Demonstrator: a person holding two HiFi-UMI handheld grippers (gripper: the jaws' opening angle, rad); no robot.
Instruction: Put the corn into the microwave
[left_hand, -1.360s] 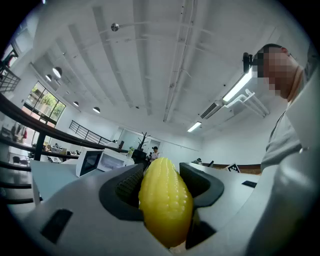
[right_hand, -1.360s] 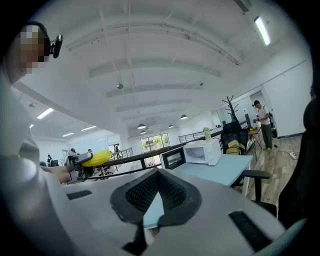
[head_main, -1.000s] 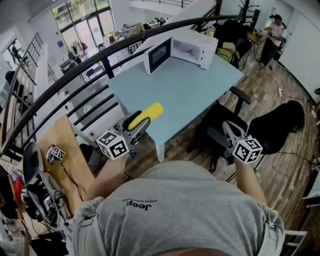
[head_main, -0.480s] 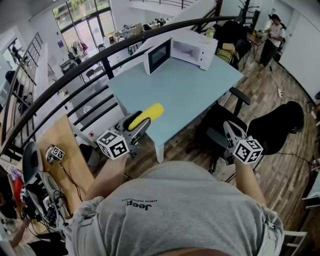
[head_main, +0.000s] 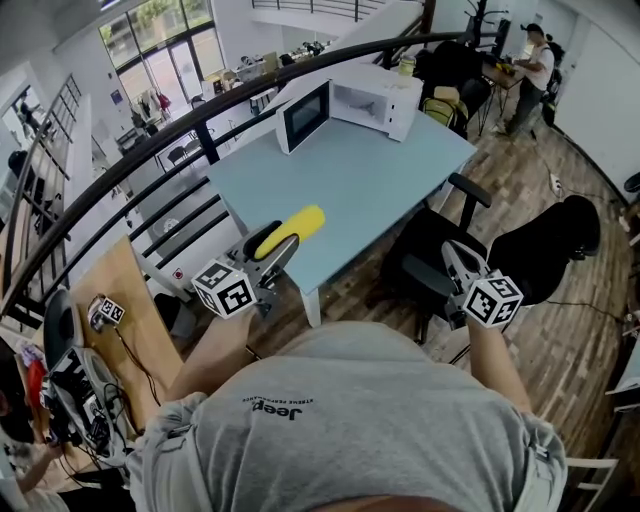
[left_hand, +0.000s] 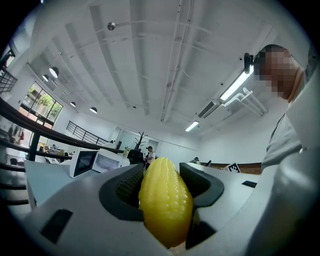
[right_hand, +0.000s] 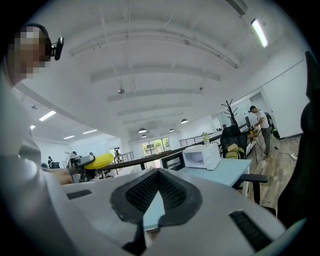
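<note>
Left gripper (head_main: 270, 247): it pinches the corn (head_main: 297, 226) between its jaws, over the near left corner of the surface (head_main: 390, 180).
Corn: its long axis runs along the jaws, with the free end pointing forward and to the right.
Microwave (head_main: 345, 105): it stands at the far edge, door open, well apart from the corn, ahead and to the right.
Right gripper (head_main: 455, 262): jaws pressed together, empty, off the near right side of the surface.

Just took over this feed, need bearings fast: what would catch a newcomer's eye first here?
The bright yellow corn clamped in the left tongs, held by the near corner of the blue table. At its far end, the white microwave stands with its door swung open. The right tongs, shut and empty, hang beside a black chair.
</note>
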